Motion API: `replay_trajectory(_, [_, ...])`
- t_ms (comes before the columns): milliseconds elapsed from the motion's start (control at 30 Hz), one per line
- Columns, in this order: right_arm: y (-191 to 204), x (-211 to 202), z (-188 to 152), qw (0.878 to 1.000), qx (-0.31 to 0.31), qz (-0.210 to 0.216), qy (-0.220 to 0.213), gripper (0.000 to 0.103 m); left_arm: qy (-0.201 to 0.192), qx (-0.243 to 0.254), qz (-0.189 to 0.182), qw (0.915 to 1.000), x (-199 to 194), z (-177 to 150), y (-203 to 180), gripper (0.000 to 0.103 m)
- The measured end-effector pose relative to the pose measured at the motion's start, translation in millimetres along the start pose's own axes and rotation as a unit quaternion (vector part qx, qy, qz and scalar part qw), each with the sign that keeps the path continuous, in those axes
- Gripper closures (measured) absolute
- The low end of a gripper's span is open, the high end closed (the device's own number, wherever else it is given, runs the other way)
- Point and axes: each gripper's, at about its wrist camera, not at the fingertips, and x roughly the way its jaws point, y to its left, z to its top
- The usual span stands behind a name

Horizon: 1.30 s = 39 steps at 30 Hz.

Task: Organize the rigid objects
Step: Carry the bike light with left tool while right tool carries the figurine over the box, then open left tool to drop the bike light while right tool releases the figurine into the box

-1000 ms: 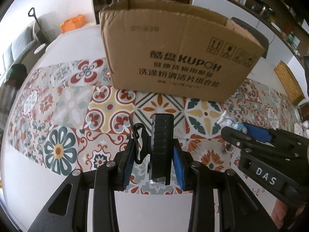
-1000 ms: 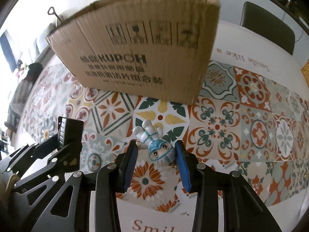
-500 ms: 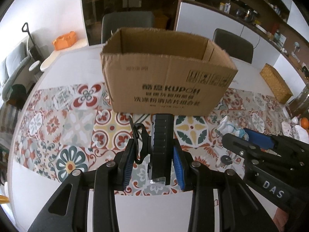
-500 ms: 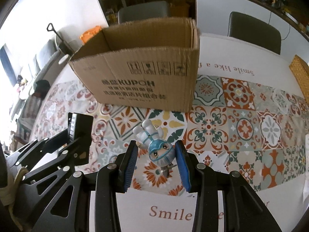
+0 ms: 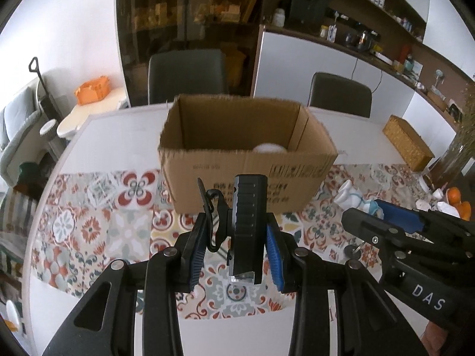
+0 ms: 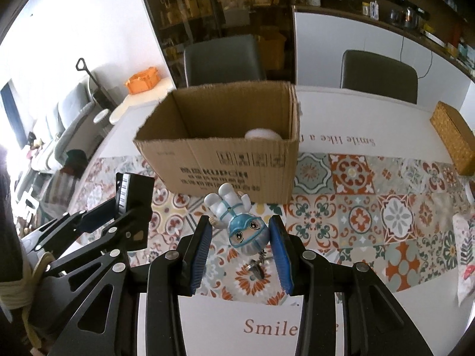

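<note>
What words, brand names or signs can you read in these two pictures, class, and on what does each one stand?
"DAS": white letters on the right gripper.
"Smile": table mat, near edge.
"Smile like a", upside down: mat's far edge.
"KUPOH": cardboard box front, upside down and blurred.
Handling symbols: box front, a row of squares.
Chinese lines and a small number on the box: too blurred to read.

Matt corrugated cardboard box [image 5: 246, 160]; glossy, probably plastic figurine [image 6: 240, 222].

White object [image 6: 262, 134] mostly behind box wall [image 6: 219, 151]
</note>
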Motion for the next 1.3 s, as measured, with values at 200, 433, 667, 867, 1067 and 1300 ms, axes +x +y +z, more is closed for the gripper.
replay_trajectory(200, [3.8, -14.6, 19.9, 1.0, -0.004, 0.002, -0.025, 0.063, -0.011, -0.003, -0.01, 0.9999, -7.6, 22.3, 2.6, 0.066])
replay_trajectory(433, [5.6, -18.7, 47.9, 0.999, -0.001, 0.008, -0.041, 0.063, -0.017, -0.006, -0.016, 0.9997, -9.0, 54.2, 9.1, 0.066])
replay_trajectory(667, [10.1, -20.8, 78.5, 0.998, -0.009, 0.013, -0.057, 0.063, -0.026, -0.005, -0.014, 0.9996, -11.5, 85.9, 13.7, 0.066])
replay_trajectory(867, [9.8, -14.9, 106.0, 0.998, -0.008, 0.02, -0.06, 0.063, -0.037, 0.003, -0.004, 0.9993, -11.6, 111.6, 16.8, 0.066])
replay_trajectory(1067, [12.2, -8.2, 132.3, 0.997, -0.015, 0.012, -0.071, 0.063, -0.037, 0.003, 0.002, 0.9993, -2.1, 130.9, 22.9, 0.066])
replay_trajectory(1300, [11.6, 14.7, 152.5, 0.998, -0.02, 0.004, -0.051, 0.063, -0.011, 0.011, 0.002, 0.9999, 24.3, 144.7, 25.4, 0.066])
